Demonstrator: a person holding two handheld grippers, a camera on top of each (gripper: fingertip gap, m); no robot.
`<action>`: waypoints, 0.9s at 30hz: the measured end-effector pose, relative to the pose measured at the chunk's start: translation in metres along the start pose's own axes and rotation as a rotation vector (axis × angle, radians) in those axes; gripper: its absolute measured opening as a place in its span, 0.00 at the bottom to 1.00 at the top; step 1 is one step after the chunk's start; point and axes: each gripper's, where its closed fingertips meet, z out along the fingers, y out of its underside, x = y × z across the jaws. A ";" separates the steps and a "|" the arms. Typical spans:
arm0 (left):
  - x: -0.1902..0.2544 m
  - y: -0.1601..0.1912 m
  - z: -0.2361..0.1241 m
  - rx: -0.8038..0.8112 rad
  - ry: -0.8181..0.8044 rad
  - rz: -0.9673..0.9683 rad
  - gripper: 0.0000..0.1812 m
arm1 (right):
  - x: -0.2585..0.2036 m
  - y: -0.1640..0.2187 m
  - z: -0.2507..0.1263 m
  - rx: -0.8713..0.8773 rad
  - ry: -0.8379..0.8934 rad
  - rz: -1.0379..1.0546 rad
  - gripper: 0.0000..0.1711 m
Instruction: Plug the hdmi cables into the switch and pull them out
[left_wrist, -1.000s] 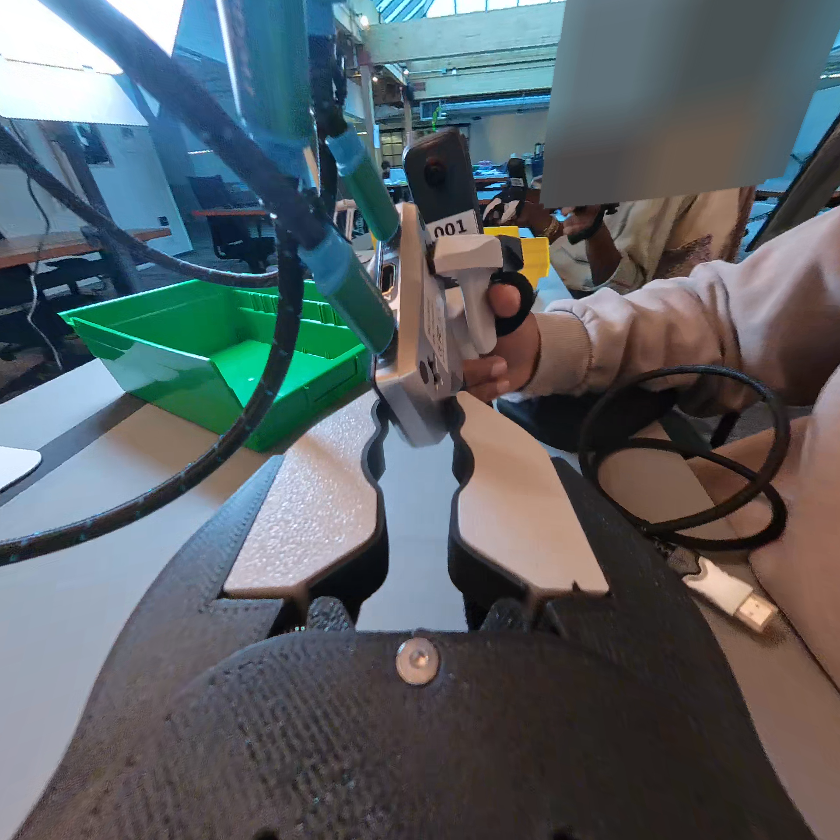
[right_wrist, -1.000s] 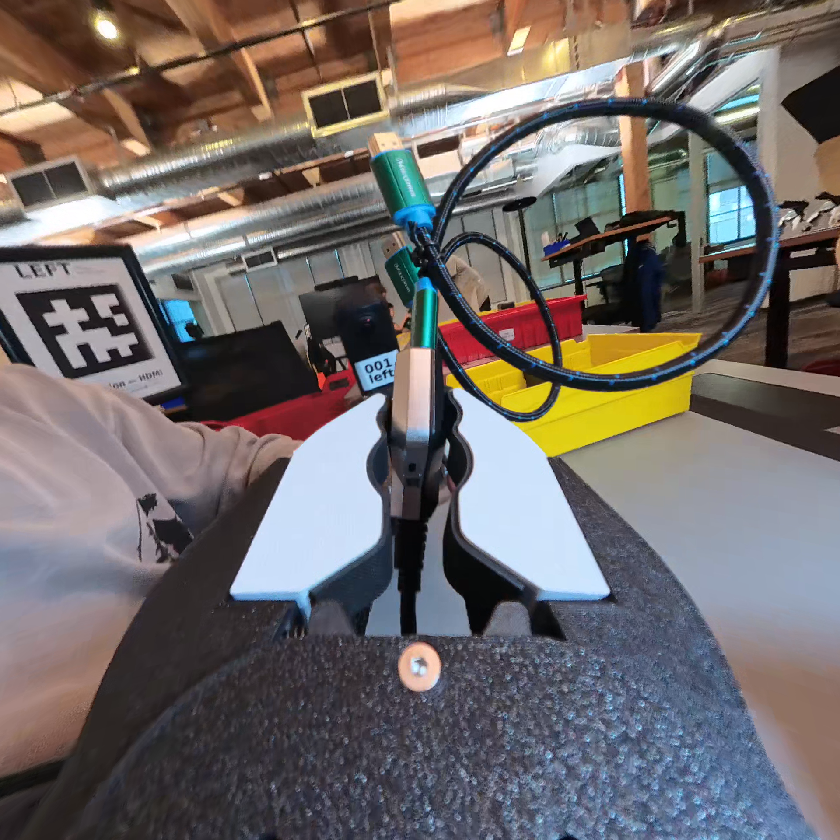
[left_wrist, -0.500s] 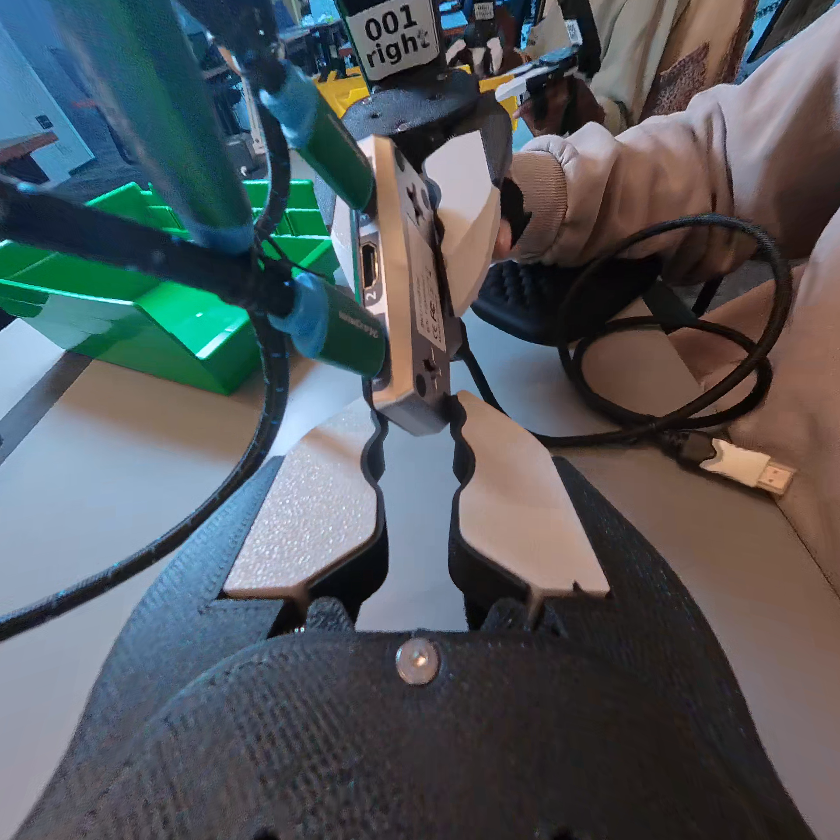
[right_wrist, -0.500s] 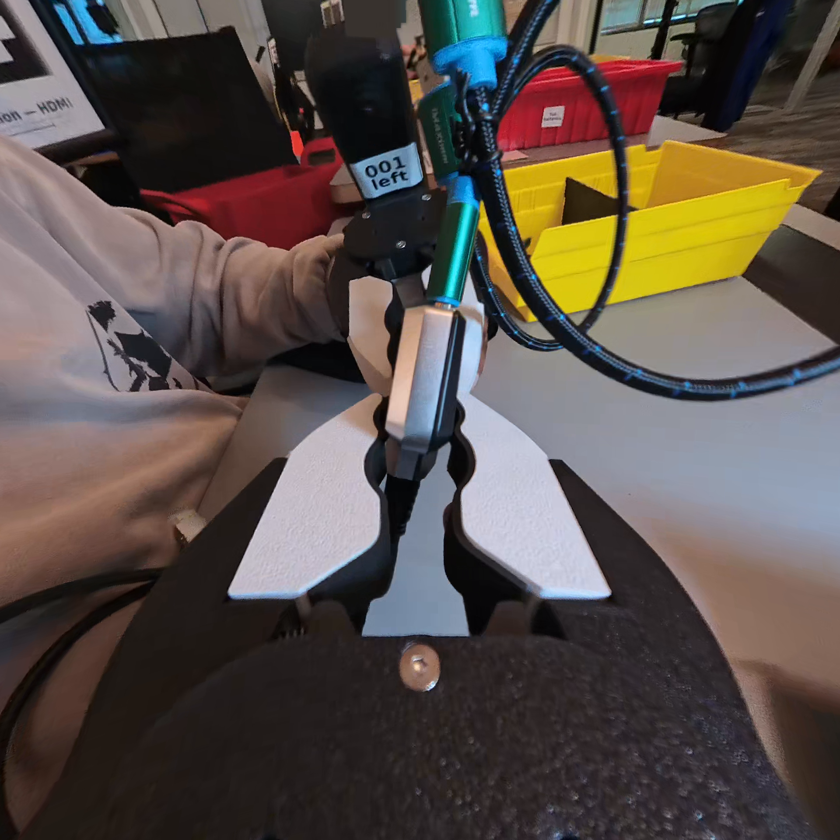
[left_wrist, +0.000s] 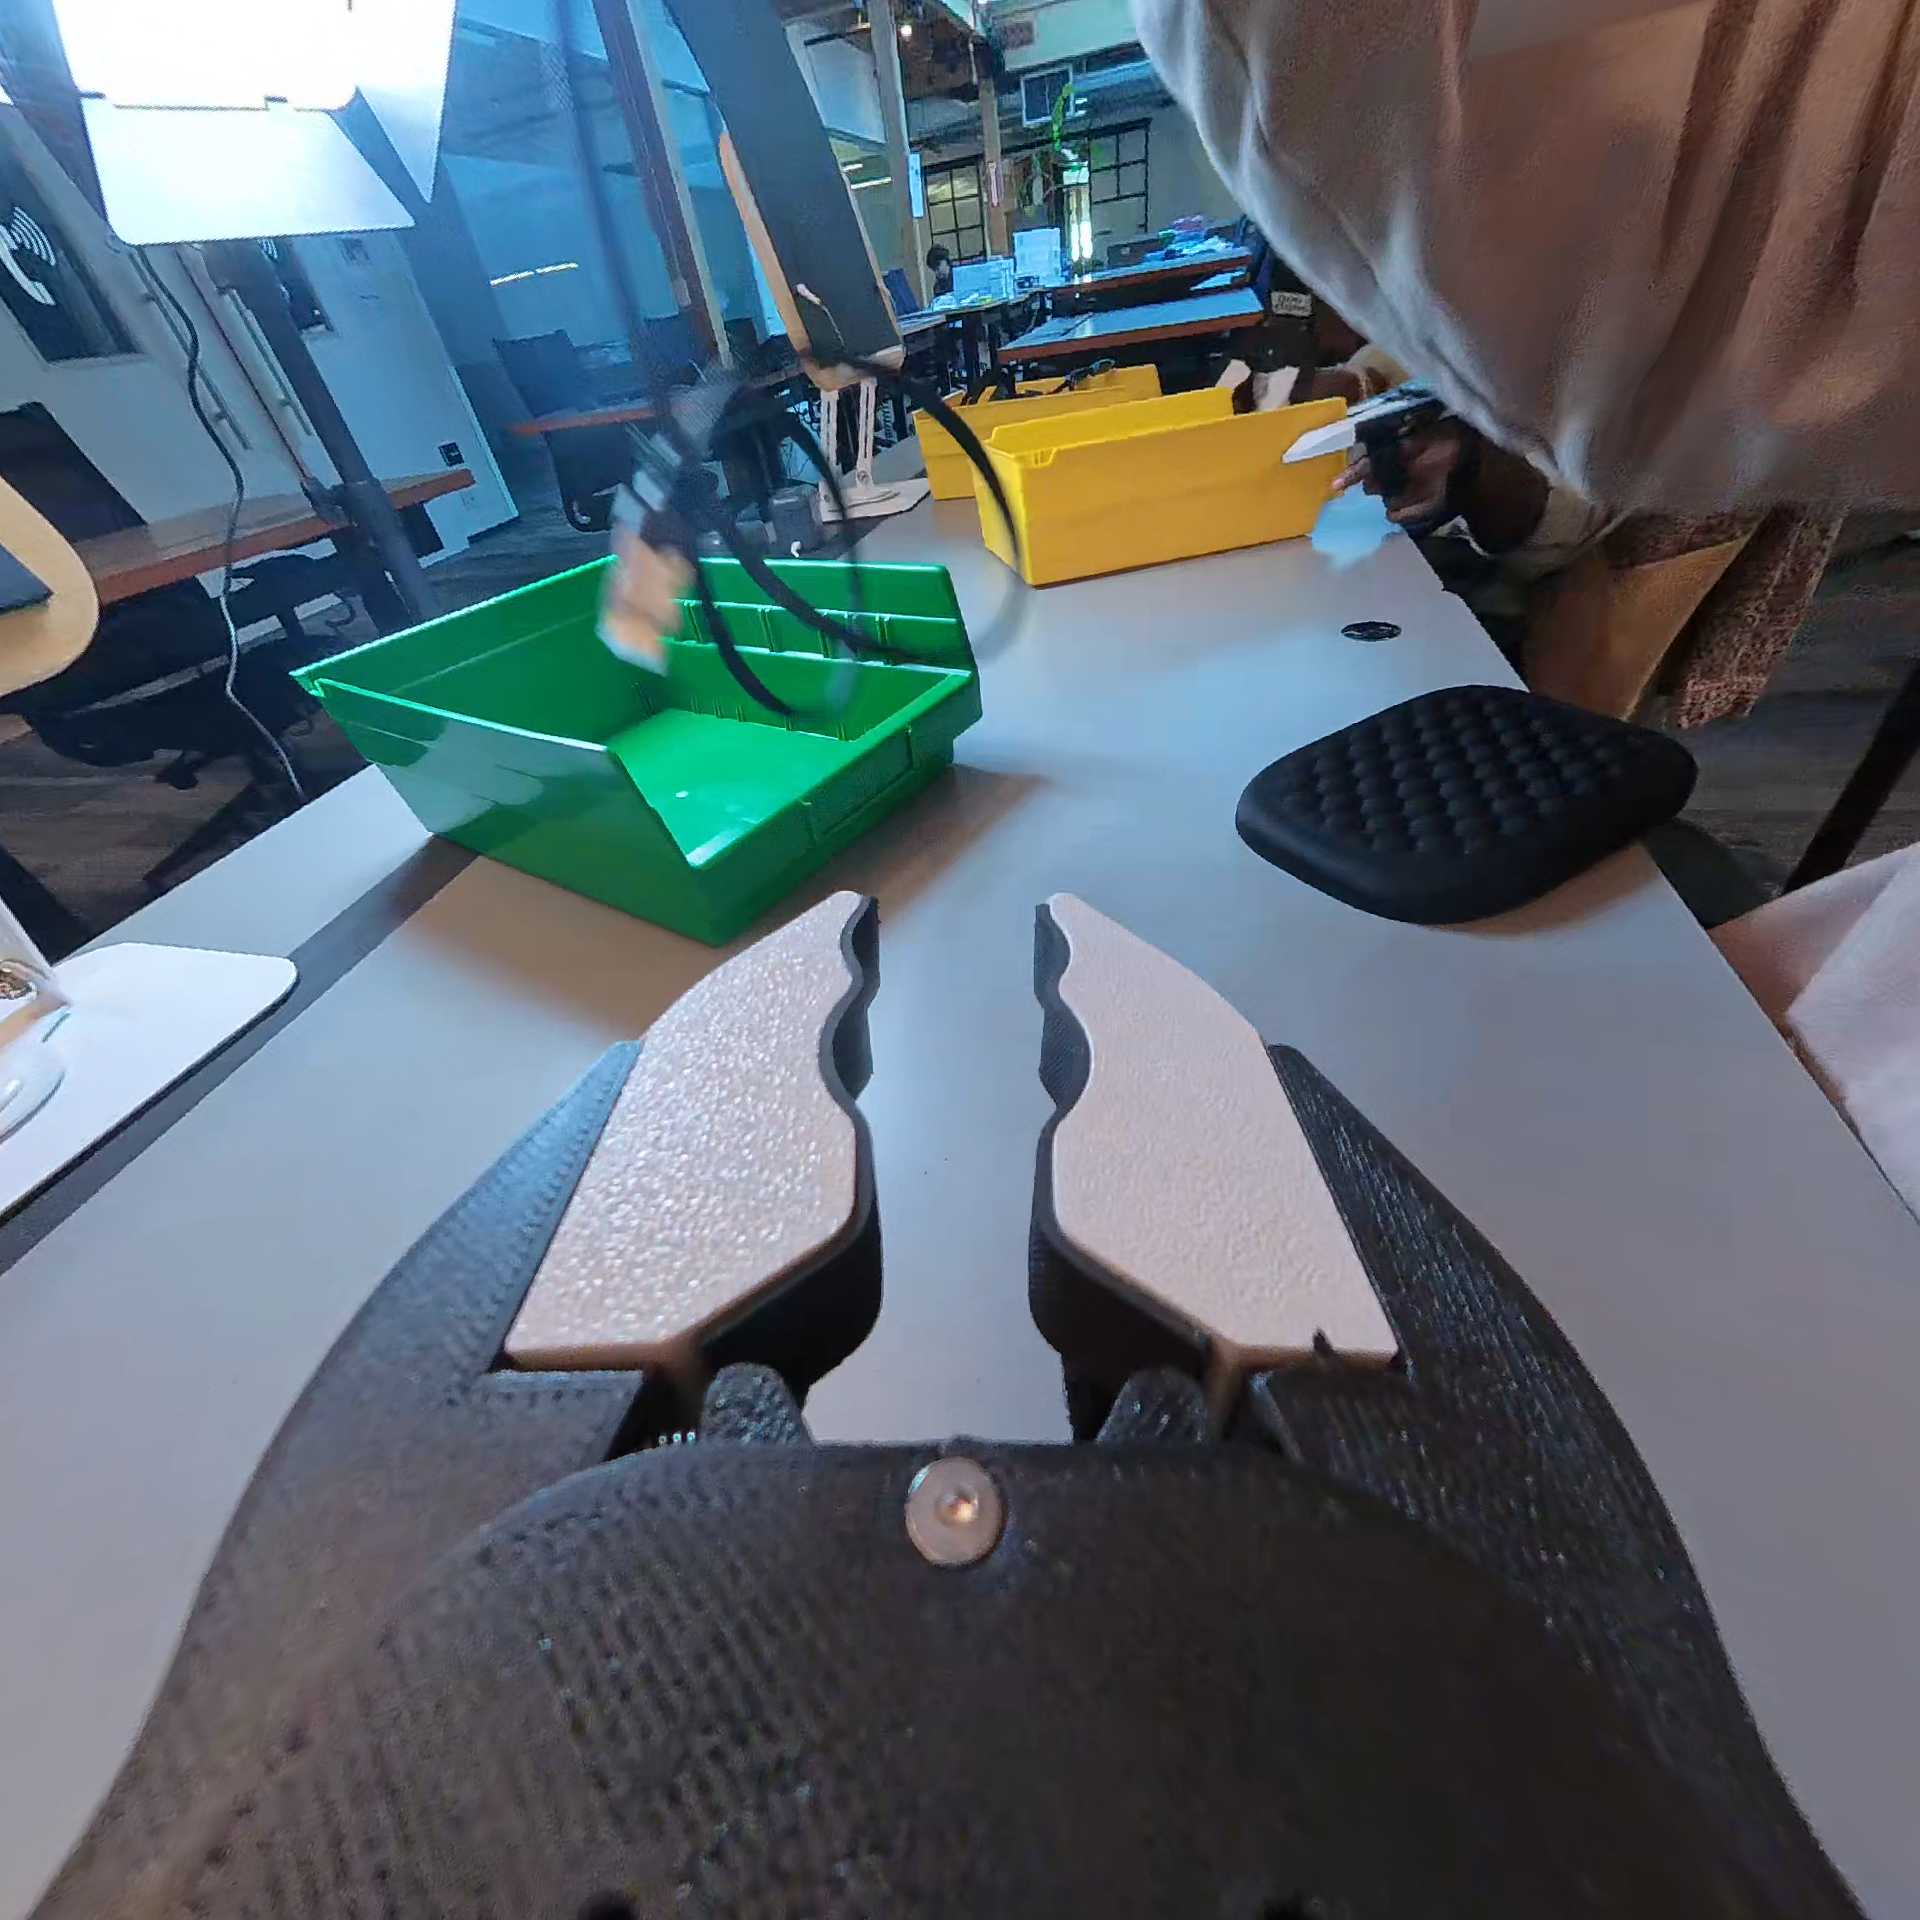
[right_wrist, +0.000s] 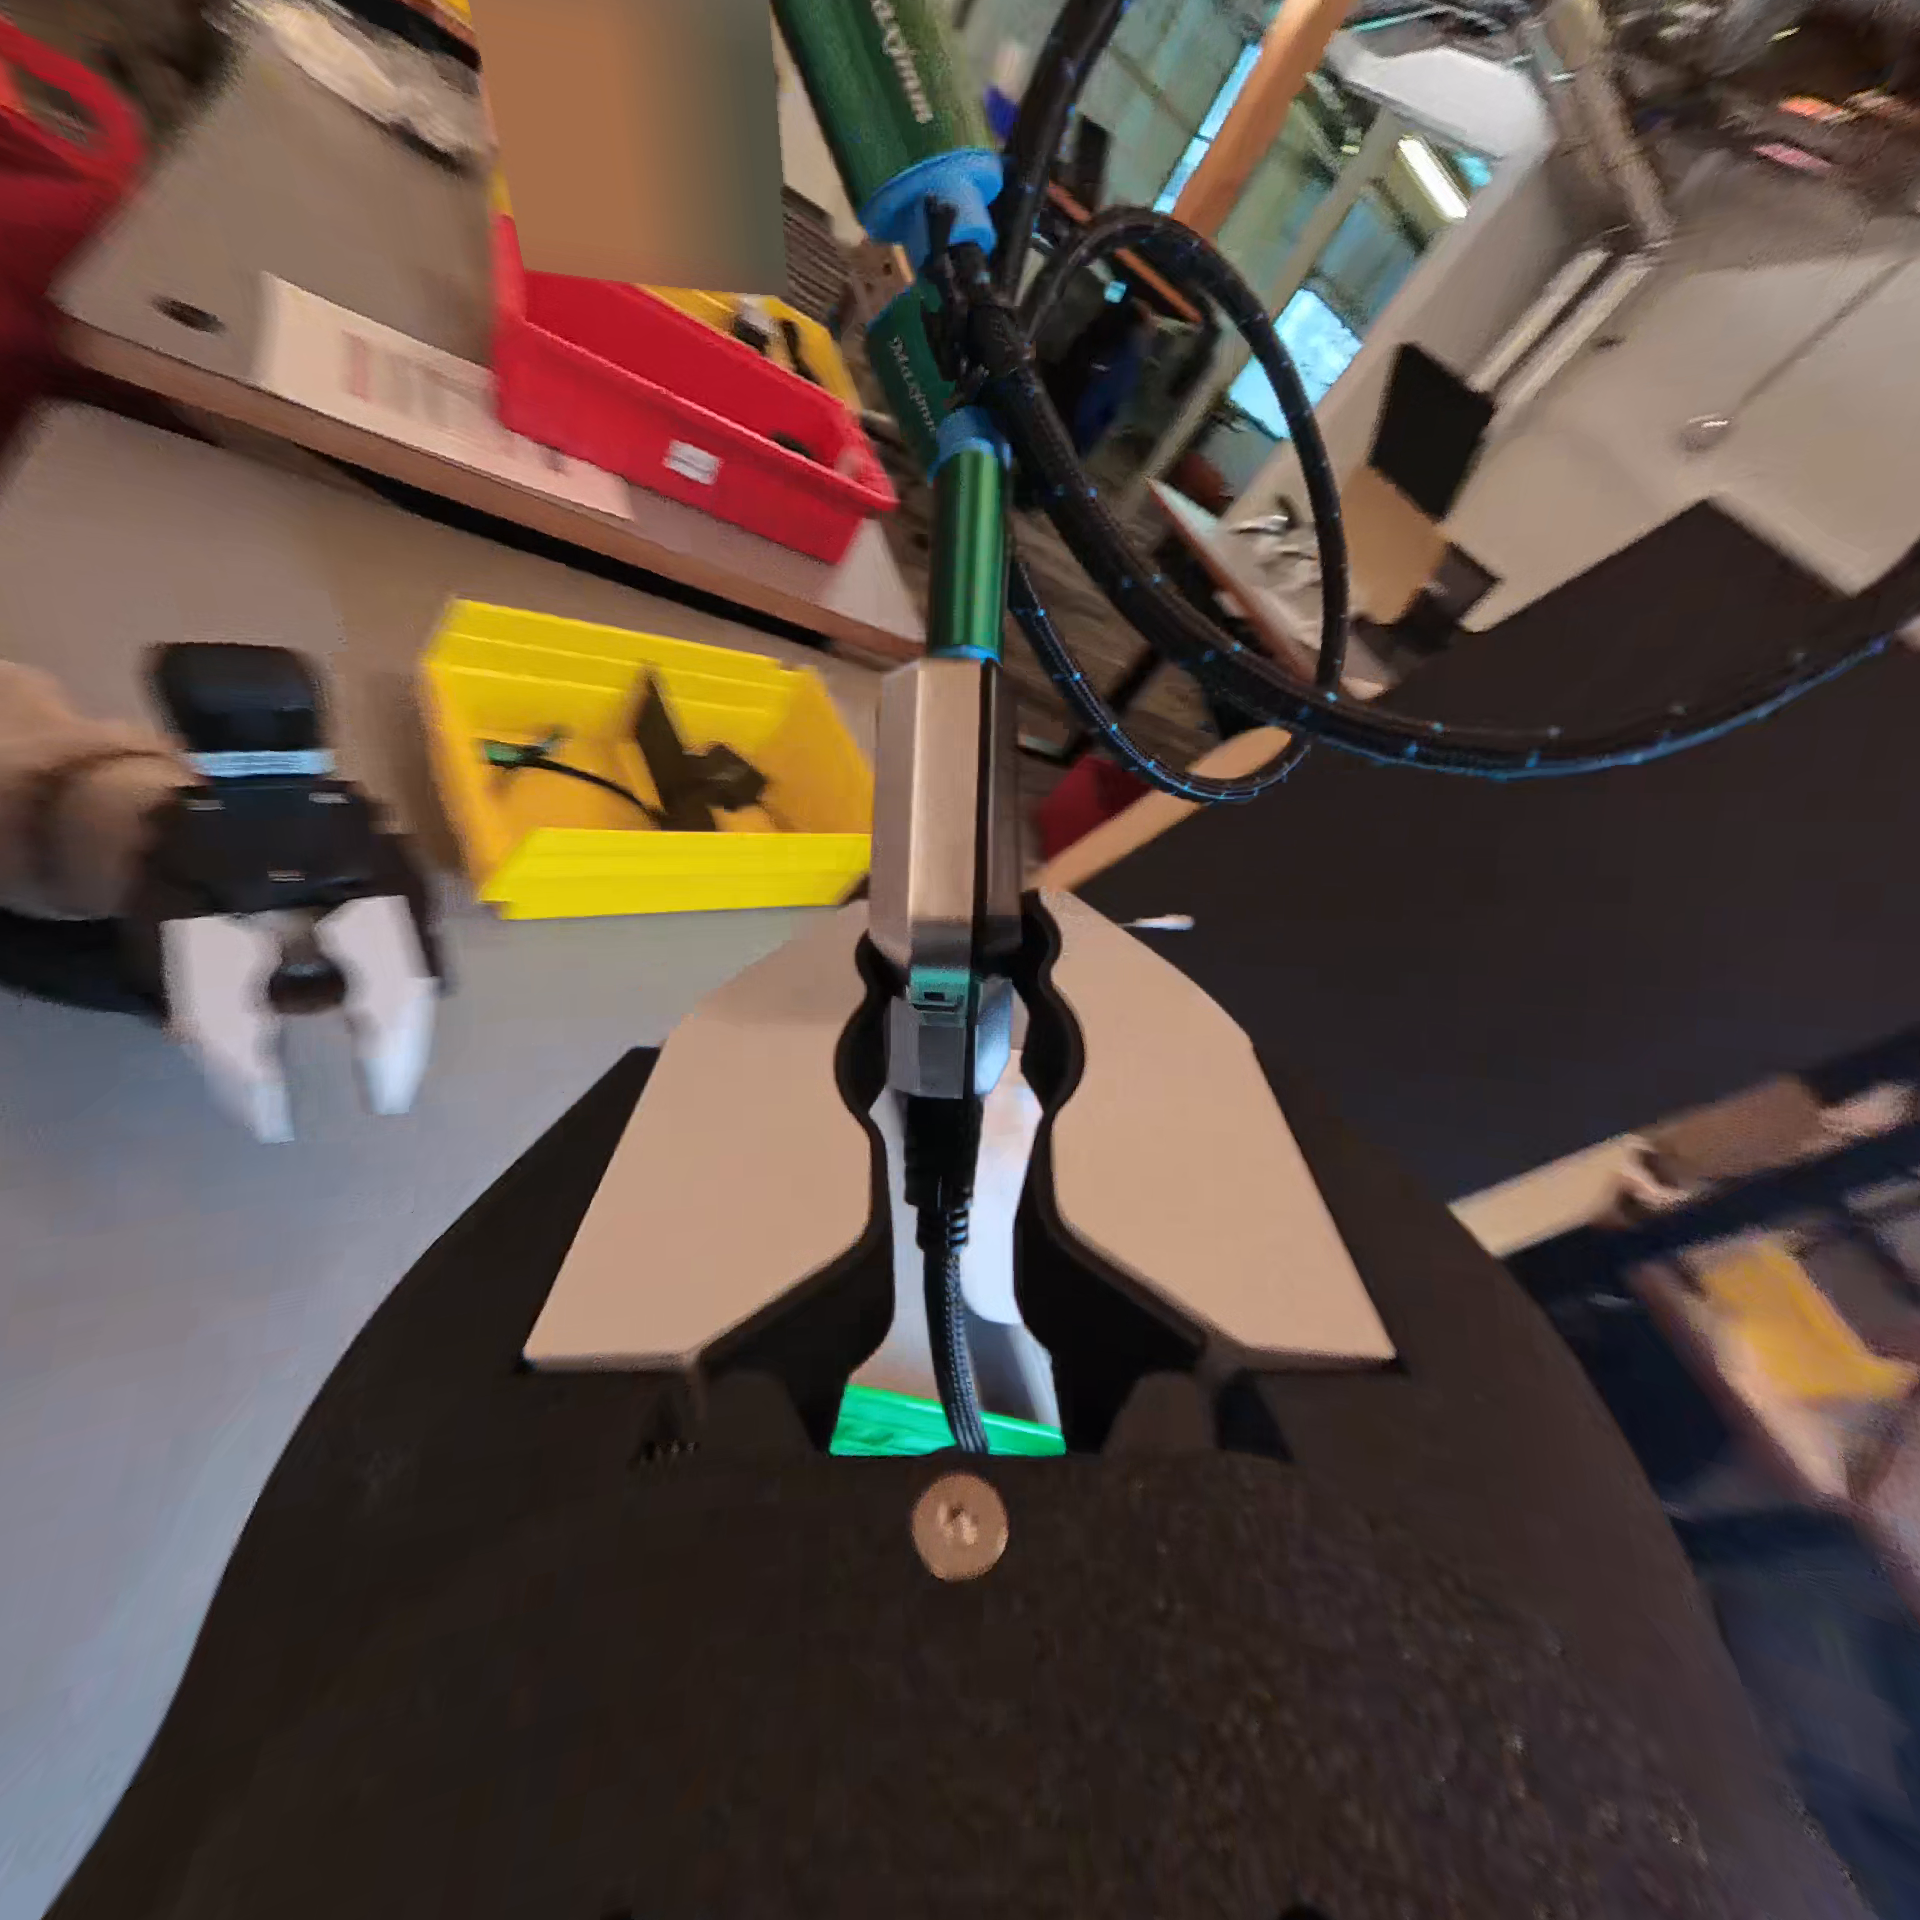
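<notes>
My right gripper is shut on the lower end of a silver hdmi switch and holds it upright in the air. A green hdmi plug sits in the switch's top, and black braided cables loop up and to the right. A second green plug hangs above. My left gripper is open and empty over the grey table; it also shows at the left of the right wrist view. In the left wrist view the switch is a blur above the green bin.
Yellow bins stand at the table's far side, with another person's hand beside them. A black dimpled pad lies to the right and a white lamp base to the left. A yellow bin and a red bin lie beyond the switch. Left tips to right tips: about 30 cm.
The switch was between my left gripper's fingertips; now the left gripper is clear of it and empty. My right gripper has carried the switch and cables away, over the green bin.
</notes>
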 end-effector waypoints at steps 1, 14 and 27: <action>0.001 0.001 0.000 -0.003 0.000 0.006 0.16 | 0.025 -0.005 -0.002 -0.011 0.046 -0.026 0.13; 0.011 0.017 0.009 -0.071 0.039 0.061 0.13 | 0.162 0.196 -0.005 -0.107 0.516 0.120 0.13; 0.022 0.036 0.017 -0.151 0.077 0.084 0.11 | 0.127 0.291 -0.029 -0.197 0.587 0.534 0.13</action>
